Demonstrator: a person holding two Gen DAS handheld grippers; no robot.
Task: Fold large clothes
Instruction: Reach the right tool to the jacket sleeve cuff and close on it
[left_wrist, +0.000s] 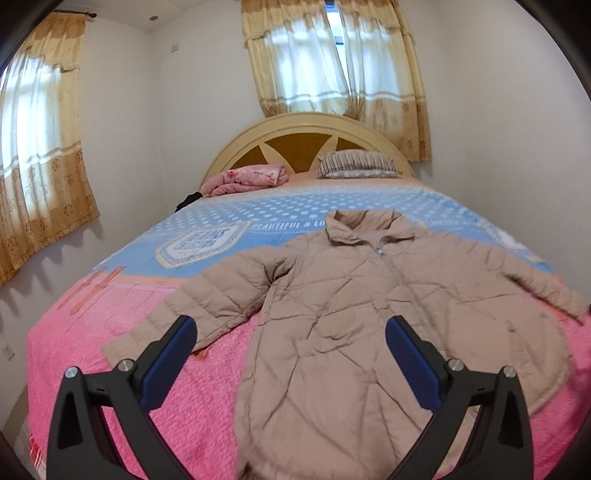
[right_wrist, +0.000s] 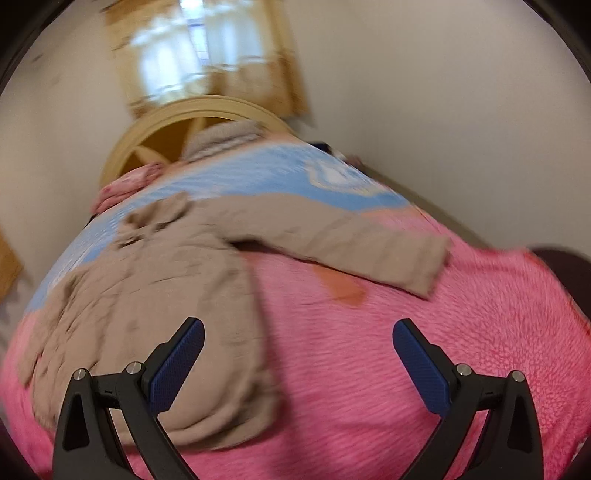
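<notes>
A beige quilted jacket (left_wrist: 351, 314) lies flat and face up on the bed, collar toward the headboard, both sleeves spread out to the sides. My left gripper (left_wrist: 290, 328) is open and empty, held above the jacket's lower body near its left sleeve (left_wrist: 207, 299). In the blurred right wrist view the jacket (right_wrist: 155, 295) lies to the left with one sleeve (right_wrist: 351, 243) stretched to the right. My right gripper (right_wrist: 297, 332) is open and empty above the pink blanket beside the jacket's hem.
The bed has a pink and blue blanket (left_wrist: 129, 369) and a curved wooden headboard (left_wrist: 306, 129). A folded pink quilt (left_wrist: 243, 179) and a striped pillow (left_wrist: 356, 164) lie at the head. White walls and curtained windows (left_wrist: 332, 62) surround the bed.
</notes>
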